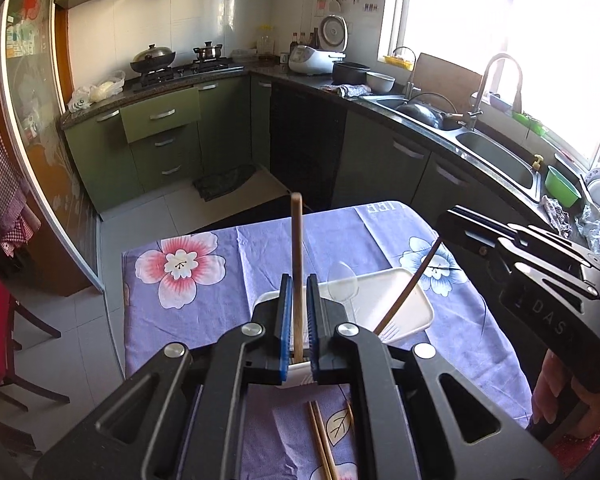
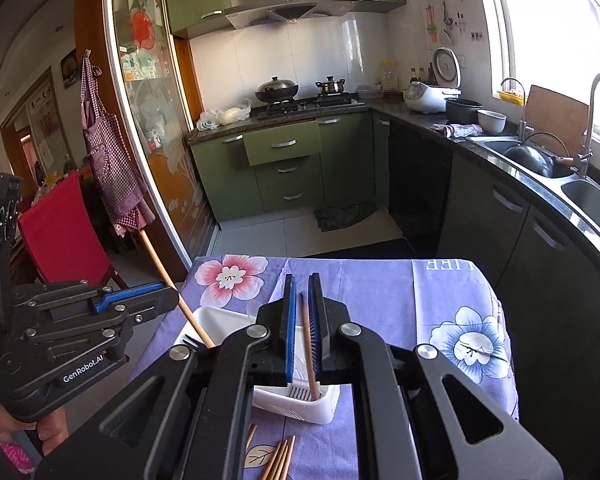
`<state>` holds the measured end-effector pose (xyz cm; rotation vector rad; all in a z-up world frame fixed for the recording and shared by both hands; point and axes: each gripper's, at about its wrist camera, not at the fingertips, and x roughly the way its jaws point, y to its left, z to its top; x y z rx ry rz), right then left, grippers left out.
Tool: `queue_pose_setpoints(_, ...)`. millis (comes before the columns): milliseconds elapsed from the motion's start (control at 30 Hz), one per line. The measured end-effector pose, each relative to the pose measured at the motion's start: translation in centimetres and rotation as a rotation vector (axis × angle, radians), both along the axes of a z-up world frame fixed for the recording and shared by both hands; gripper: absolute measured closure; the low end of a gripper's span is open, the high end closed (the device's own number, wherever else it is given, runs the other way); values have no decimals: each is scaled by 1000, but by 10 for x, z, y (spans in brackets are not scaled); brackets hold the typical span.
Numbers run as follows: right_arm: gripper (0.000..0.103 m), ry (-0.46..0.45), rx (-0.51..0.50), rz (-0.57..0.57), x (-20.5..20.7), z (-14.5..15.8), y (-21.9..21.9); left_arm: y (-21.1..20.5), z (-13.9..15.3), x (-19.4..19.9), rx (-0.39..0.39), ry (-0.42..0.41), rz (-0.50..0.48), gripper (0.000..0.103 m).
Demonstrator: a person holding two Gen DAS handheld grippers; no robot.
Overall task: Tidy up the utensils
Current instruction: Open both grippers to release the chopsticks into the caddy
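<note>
My left gripper [image 1: 299,284] is shut on a light wooden chopstick [image 1: 297,248] that stands nearly upright, its lower end over the near end of a white tray [image 1: 396,300]. A clear plastic spoon [image 1: 342,284] lies in that tray. My right gripper [image 2: 302,284] is shut on a darker chopstick [image 2: 308,344] whose lower tip rests in the tray's slotted end [image 2: 300,394]. In the left wrist view the right gripper [image 1: 450,224] comes in from the right, its chopstick [image 1: 410,288] slanting down into the tray. Several loose chopsticks [image 2: 280,456] lie on the cloth in front of the tray.
The tray sits on a small table under a purple floral cloth [image 1: 204,300]. Beyond the table's far edge is tiled floor, with green cabinets and a sink counter [image 1: 496,156] to the right. A red chair [image 2: 64,232] stands to the left. A person's hand [image 1: 556,396] holds the right gripper.
</note>
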<state>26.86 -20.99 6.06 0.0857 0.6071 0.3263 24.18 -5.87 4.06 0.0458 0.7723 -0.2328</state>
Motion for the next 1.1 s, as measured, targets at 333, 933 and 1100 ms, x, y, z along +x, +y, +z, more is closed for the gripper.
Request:
queue_pose_setpoints(333, 94, -80, 29, 13, -81, 13, -24, 5, 7, -47, -6, -26, -7, 87)
queue_pose_setpoints(933, 80, 222, 127, -118, -171, -156, -108, -8, -185, -46, 27, 482, 19, 87)
queue_pose_setpoints(1100, 80, 228, 151, -102, -169, -158, -107, -15, -189, -44, 70, 474, 34, 87)
